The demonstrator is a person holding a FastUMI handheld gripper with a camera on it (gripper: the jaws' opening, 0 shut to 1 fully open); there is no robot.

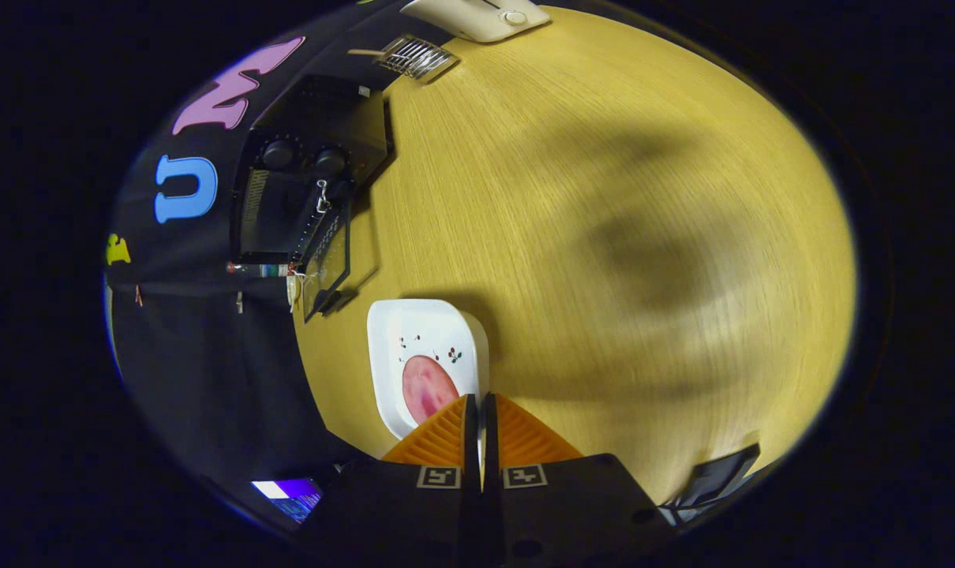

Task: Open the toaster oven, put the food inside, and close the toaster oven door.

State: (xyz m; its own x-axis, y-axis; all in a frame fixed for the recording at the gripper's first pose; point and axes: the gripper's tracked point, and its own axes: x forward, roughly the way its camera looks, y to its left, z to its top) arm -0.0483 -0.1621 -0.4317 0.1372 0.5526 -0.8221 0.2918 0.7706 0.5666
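Wood-grain desk (pixel 604 197) against black booth wall. One toaster oven (pixel 304 189), door (pixel 329 260) already dropped open; one white plate (pixel 426 331) bearing one pink food piece (pixel 426 388), just ahead of gripper (pixel 481 406), jaws nearly pressed together, pinching nothing. Step in hand, by judgement: fetching food; next calls for spreading jaws, then grasping.
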